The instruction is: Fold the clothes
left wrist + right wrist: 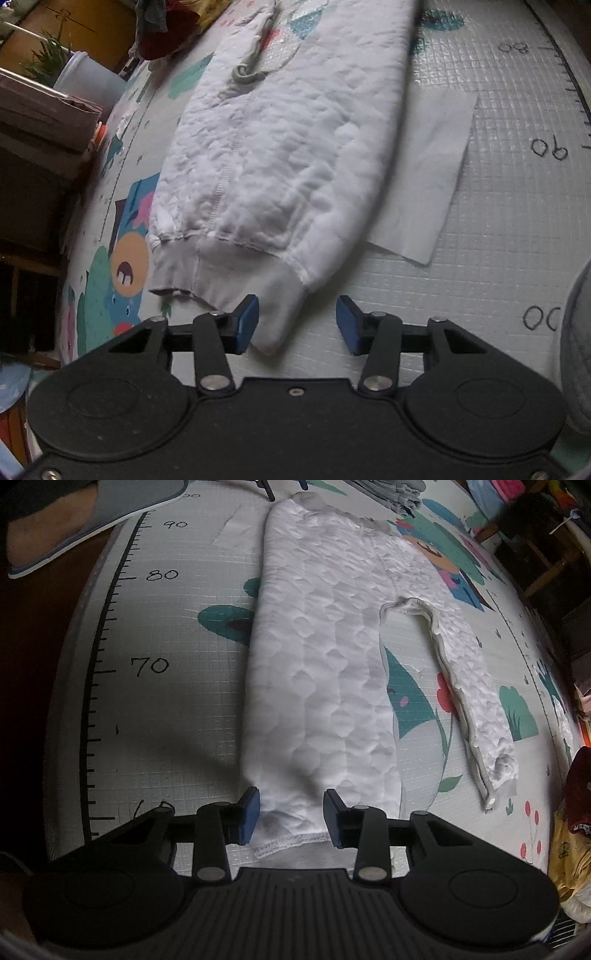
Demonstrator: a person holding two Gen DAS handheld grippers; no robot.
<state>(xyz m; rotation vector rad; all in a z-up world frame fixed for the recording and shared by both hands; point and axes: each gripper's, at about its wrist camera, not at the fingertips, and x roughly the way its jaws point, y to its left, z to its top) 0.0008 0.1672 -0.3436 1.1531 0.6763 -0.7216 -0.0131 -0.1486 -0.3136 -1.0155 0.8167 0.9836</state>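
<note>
A white quilted long-sleeved garment (288, 140) lies flat on a printed play mat (498, 229). In the left wrist view its ribbed hem cuff (273, 299) reaches between my open left gripper (297, 325); the blue pads (246, 323) stand either side, not closed on it. In the right wrist view the same garment (325, 686) runs away from me, one sleeve (476, 701) stretched out to the right. My right gripper (290, 818) is open with the garment's stitched near edge (291, 840) between its pads.
A white paper sheet (424, 177) lies beside the garment. The mat has a printed ruler scale (99, 664) along its edge. Piled clothes (166, 26) sit at the far end, and more (576, 827) at the right. A planter and boxes (48, 103) stand at the left.
</note>
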